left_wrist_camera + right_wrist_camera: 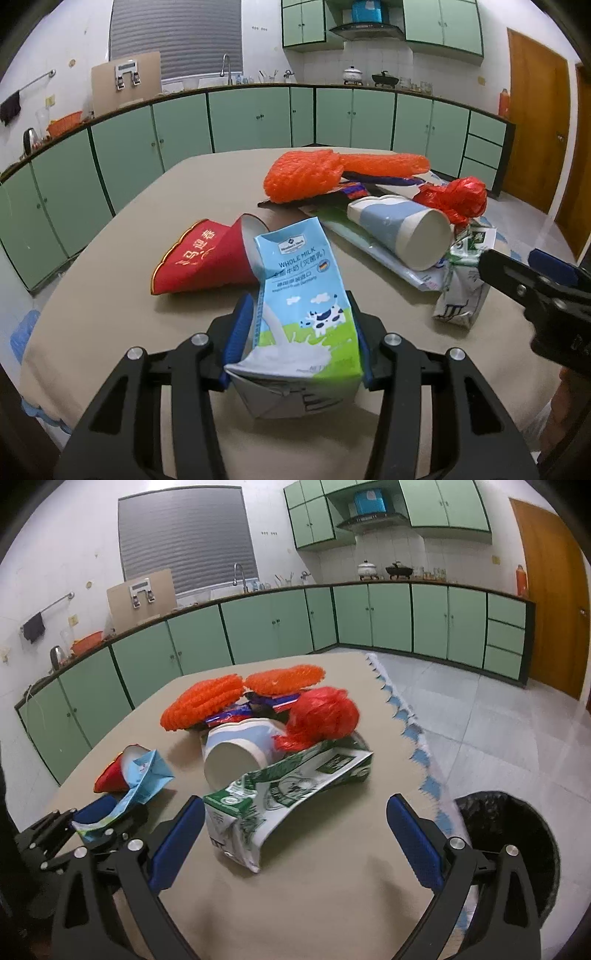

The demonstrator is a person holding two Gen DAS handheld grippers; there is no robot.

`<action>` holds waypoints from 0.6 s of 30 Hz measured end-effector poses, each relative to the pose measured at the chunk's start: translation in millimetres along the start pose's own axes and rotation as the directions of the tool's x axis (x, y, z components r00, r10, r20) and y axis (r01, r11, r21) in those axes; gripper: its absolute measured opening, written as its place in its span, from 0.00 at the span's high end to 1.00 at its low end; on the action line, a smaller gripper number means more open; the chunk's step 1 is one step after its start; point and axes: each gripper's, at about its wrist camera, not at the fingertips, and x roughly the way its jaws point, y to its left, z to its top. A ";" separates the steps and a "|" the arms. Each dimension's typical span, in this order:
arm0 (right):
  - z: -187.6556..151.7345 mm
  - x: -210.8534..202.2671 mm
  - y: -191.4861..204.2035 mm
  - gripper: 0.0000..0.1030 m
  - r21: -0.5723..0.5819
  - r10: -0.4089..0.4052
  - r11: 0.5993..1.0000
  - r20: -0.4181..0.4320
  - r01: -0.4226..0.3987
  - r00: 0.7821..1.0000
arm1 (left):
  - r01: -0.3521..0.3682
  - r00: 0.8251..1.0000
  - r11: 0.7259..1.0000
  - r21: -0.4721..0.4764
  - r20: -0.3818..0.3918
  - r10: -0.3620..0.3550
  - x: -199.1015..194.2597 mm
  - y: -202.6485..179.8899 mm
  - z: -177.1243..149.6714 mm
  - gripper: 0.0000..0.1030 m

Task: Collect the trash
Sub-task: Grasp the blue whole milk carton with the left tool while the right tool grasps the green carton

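My left gripper (pixel 297 314) is shut on a blue whole-milk carton (pixel 299 295), its blue pads pressing both sides; the carton also shows in the right wrist view (pixel 144 779). My right gripper (pixel 295 808) is open, its fingers straddling a crumpled green-and-white carton (pixel 280 790) on the table; that carton shows in the left wrist view (pixel 461 284). A black-lined trash bin (pixel 513 845) stands on the floor at the right of the table.
On the beige table (pixel 332 867) lie a red paper cup (pixel 203 258), a blue-and-white paper cup (pixel 406 229), orange netting (pixel 306 177), a red plastic bag (pixel 458 195) and wrappers. Green cabinets line the back wall.
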 end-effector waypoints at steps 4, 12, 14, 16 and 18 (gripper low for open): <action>-0.8 12.2 9.1 0.06 -0.020 -0.013 1.000 -0.018 0.013 1.000 | 0.008 1.000 1.000 -0.008 -0.013 -0.009 3.4 7.0 -2.1 0.55; -3.1 12.3 -5.8 0.06 -0.047 -0.072 0.997 -0.069 0.068 0.995 | 0.029 0.999 0.999 -0.025 -0.021 -0.030 6.1 7.5 -0.5 0.55; -3.8 3.6 -16.3 0.06 -0.048 -0.092 0.995 -0.072 0.088 0.993 | 0.036 0.999 0.999 -0.021 -0.018 -0.036 6.6 4.1 -0.1 0.55; -4.8 -2.7 -24.3 0.06 -0.046 -0.113 0.993 -0.071 0.110 0.991 | 0.043 0.999 0.999 -0.017 -0.017 -0.043 7.0 -0.6 0.0 0.55; -5.3 -8.6 -32.7 0.06 -0.027 -0.127 0.992 -0.070 0.126 0.989 | 0.045 0.999 0.999 -0.015 -0.022 -0.046 8.2 -5.4 -0.8 0.55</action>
